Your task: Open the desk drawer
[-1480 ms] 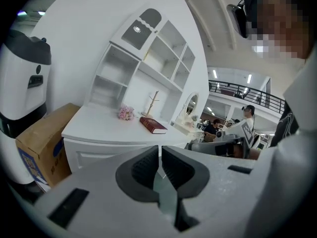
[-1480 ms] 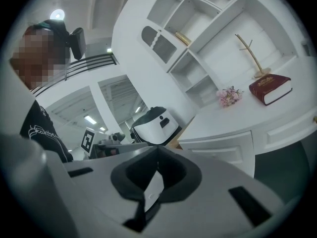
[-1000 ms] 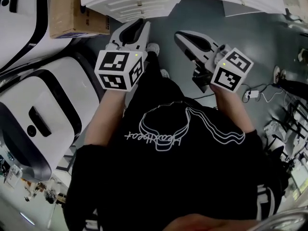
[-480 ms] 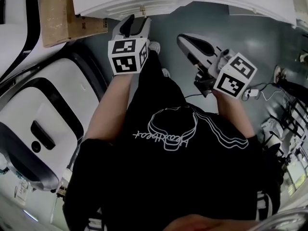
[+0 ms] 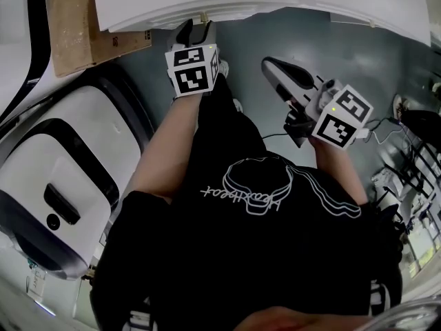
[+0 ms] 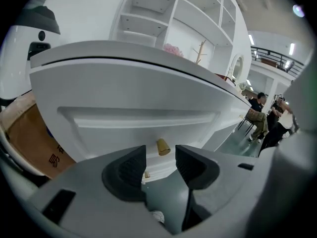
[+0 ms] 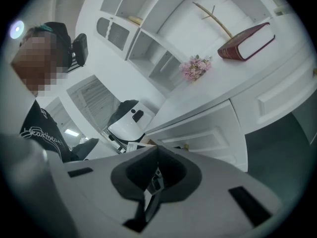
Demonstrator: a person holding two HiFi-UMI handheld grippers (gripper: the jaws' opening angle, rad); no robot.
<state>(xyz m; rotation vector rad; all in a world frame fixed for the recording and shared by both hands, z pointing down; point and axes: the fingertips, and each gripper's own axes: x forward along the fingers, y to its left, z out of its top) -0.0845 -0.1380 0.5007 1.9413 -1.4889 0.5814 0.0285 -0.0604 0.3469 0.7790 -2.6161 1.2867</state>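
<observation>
The white desk drawer (image 6: 138, 118) fills the left gripper view, with a small brass knob (image 6: 163, 146) on its lower front. My left gripper (image 6: 161, 165) points at that knob from just short of it. Its jaws are opening, and the knob shows in the gap beyond the tips without touching the pads. In the head view the left gripper (image 5: 193, 27) reaches up under the desk's front edge (image 5: 227, 9). My right gripper (image 5: 272, 66) hangs apart to the right over the floor, shut with nothing in it (image 7: 156, 170).
A cardboard box (image 5: 69, 26) stands left of the drawer, beside a white machine with black trim (image 5: 62, 164). Cables (image 5: 372, 126) lie on the floor at the right. On the desktop sit a red book (image 7: 247, 41) and pink flowers (image 7: 194, 67). People (image 6: 262, 118) are far off.
My left gripper has moved forward and down to the drawer front, and its jaws have spread from nearly shut to wide. The right gripper has shifted only slightly.
</observation>
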